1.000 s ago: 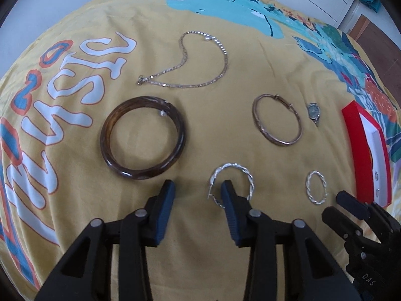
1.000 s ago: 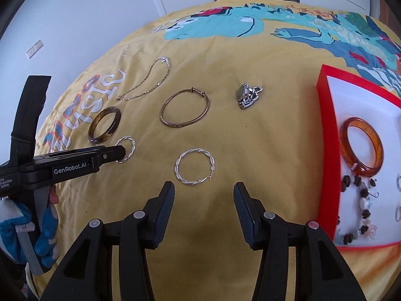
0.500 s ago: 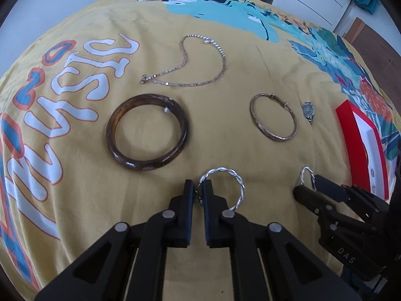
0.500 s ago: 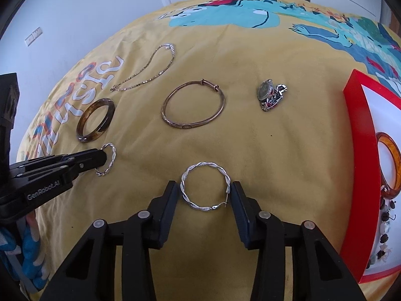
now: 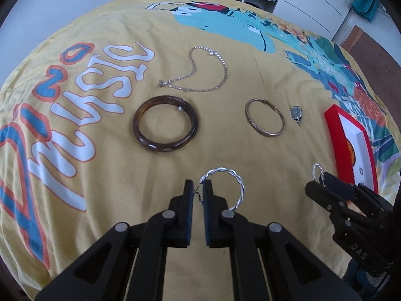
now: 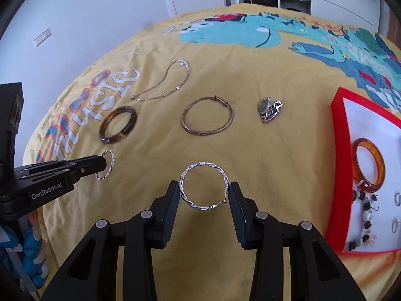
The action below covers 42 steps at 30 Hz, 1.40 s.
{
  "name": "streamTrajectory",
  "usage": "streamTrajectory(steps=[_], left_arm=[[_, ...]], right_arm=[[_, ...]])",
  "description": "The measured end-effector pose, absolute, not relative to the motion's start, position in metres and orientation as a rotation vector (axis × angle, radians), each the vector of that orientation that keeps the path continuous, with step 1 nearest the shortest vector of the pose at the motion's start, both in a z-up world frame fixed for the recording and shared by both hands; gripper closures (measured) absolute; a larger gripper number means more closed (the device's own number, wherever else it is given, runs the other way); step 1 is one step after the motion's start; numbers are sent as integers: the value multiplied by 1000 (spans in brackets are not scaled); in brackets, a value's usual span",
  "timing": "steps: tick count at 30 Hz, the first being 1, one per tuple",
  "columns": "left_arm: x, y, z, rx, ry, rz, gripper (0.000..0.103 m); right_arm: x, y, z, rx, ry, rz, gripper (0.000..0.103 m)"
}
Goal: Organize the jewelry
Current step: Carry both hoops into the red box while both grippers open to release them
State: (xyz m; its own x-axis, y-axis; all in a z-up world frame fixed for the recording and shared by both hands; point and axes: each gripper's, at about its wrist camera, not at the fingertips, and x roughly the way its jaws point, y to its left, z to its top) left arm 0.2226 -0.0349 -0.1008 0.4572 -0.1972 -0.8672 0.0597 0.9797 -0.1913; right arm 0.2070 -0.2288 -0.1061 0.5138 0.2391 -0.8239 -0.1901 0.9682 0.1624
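My left gripper is shut on a twisted silver hoop earring and holds it above the yellow cloth; it also shows in the right wrist view. My right gripper has its jaws on either side of a second twisted silver hoop earring, touching its sides, lifted off the cloth. That hoop peeks above the right gripper in the left wrist view. A red tray at the right holds an amber bangle and a beaded bracelet.
On the cloth lie a dark brown bangle, a thin copper bangle, a silver chain necklace and a small watch. A wardrobe and white walls stand behind the bed.
My left gripper closed on the nearer hoop and lifted it. My right gripper moved forward and narrowed around the other hoop and raised it.
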Motion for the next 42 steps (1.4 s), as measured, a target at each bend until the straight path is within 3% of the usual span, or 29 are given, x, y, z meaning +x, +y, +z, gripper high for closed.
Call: streamTrajectory(steps=[14,28,42], left_arm=[[160,-8,-59,-176,1026,-169,96],[112,-2,-28,-148,968,-197,96],[122,-94,-37,-15,1030,-319,96]], right_arm=[[132,-219,-49,70,919,250,64],[63,-231,-30,97,863,209,64],[51,-334,-46,198,853,61,64]])
